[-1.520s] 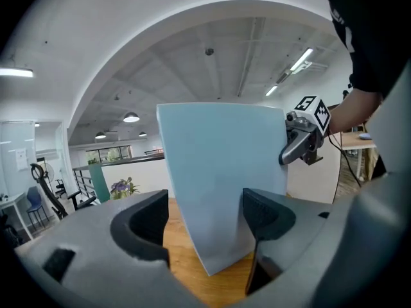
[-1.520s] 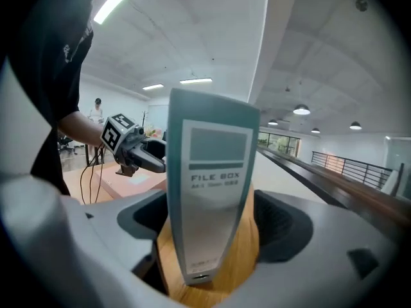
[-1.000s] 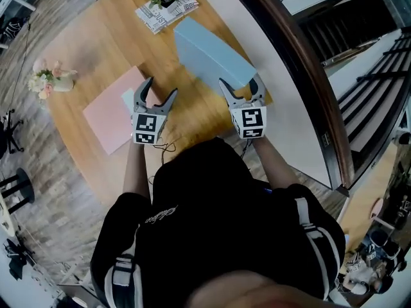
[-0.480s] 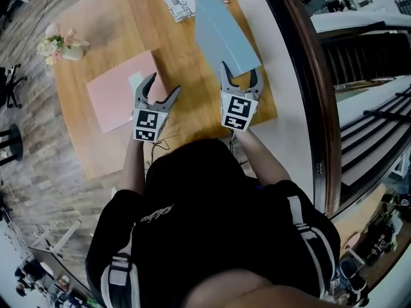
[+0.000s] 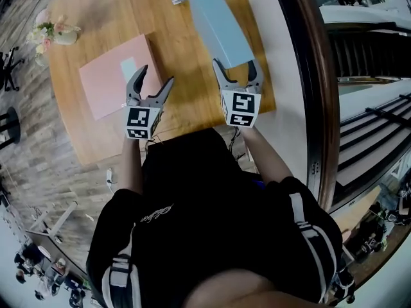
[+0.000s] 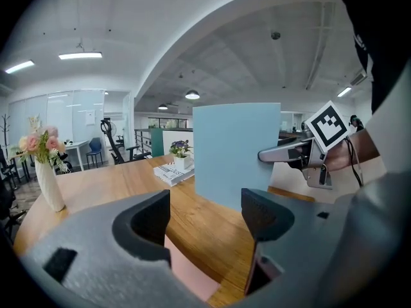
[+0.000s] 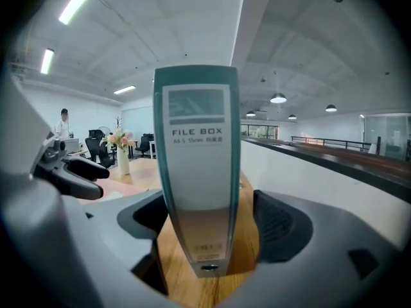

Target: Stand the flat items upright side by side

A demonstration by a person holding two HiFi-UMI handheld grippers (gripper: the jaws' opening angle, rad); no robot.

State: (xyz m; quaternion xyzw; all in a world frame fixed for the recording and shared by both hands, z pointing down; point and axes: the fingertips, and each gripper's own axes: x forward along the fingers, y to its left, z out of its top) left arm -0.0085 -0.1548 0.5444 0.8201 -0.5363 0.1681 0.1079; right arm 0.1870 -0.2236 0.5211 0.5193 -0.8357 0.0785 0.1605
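Pale-blue card is what stands out in the head view: the blue file box (image 5: 218,24) stands upright on its long bottom edge on the wooden table (image 5: 186,108), and its length runs away from the person. Its near end sits between the fingers of the right gripper (image 5: 235,69). The pink file (image 5: 106,82) lies flat to the left, well apart from the box. The left gripper (image 5: 156,79) hangs just beside its near right edge. A vase of flowers (image 5: 54,32) stands beyond the far left corner of the pink file.

In the left gripper view the jaws are spread with nothing between them but bare wood. A strip of the pink file (image 6: 192,271) shows low down under the jaws, slightly to the left. The blue box (image 6: 234,153) rises ahead with its broad side to the camera.

In the right gripper view the spine of the box, labelled FILE BOX, fills the gap. The jaws have just been opening, and a sliver of table shows between the spine and the right-hand pad, so the box looks released and standing unaided.

The flat pink file is probably the next item to handle. The left hand is plainly the nearer one. The file would have to be tipped up onto an edge and set parallel to the box, on the box's left side.
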